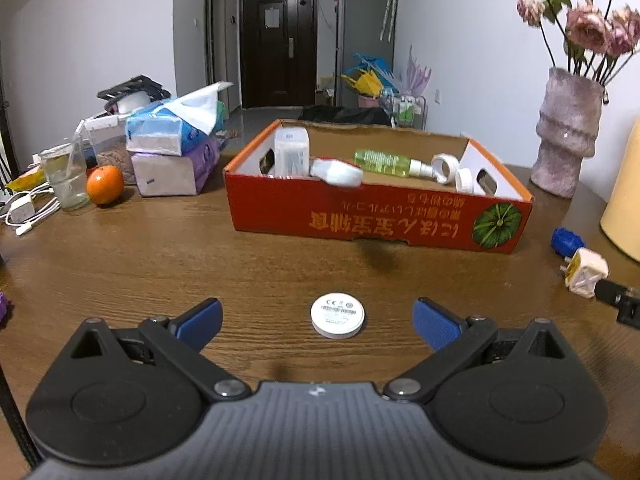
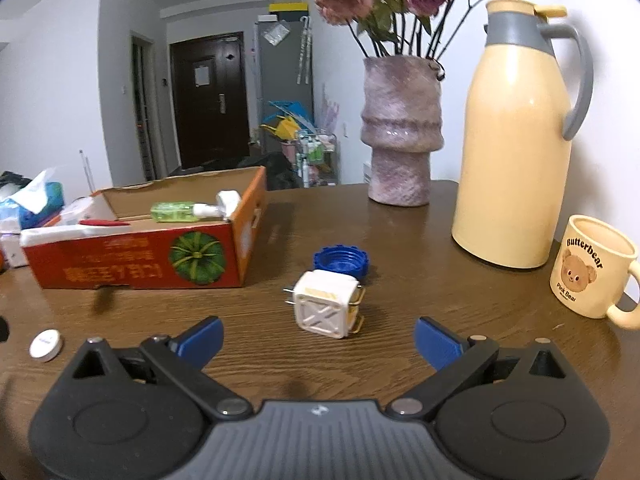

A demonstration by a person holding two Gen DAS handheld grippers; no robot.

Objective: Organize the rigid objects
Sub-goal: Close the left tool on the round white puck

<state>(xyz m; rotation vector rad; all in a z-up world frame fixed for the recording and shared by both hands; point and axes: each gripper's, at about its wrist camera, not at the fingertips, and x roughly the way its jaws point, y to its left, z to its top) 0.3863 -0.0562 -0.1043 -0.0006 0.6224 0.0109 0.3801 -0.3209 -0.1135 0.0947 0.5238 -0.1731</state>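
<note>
1. Blue-padded fingers of the left gripper (image 1: 318, 322) stand spread wide over the wooden table (image 1: 160, 264) and hold nothing.
2. Between those fingers, slightly right of centre and touching neither pad, a small white round puck (image 1: 338, 315) lies flat with its printed label up.
3. Straight ahead of the left gripper, beyond the puck, sits a red cardboard box (image 1: 376, 216) with a green pumpkin printed on its near wall.
4. Inside the box lie a green spray bottle (image 1: 384, 161) on its side, a white rectangular container (image 1: 292, 152) at the left end, and white caps at the right end.
5. Ahead and to the left of the left gripper, an orange (image 1: 105, 185), a clear glass (image 1: 66, 176) and stacked tissue packs (image 1: 168, 148) stand near one another.
6. Fingers of the right gripper (image 2: 318, 338) are likewise wide apart and grasp nothing.
7. Just ahead of the right gripper, between its fingers but clear of both, a white cube plug adapter (image 2: 325, 308) rests on the table with its prongs pointing left.
8. Directly behind the adapter, close to it, lies a blue bottle cap (image 2: 340, 261).
9. Ahead and to the right of the right gripper stand a cream thermos jug (image 2: 516, 136) and a bear-printed mug (image 2: 588, 270); a mottled pink vase (image 2: 402, 128) of dried roses stands farther ahead.
</note>
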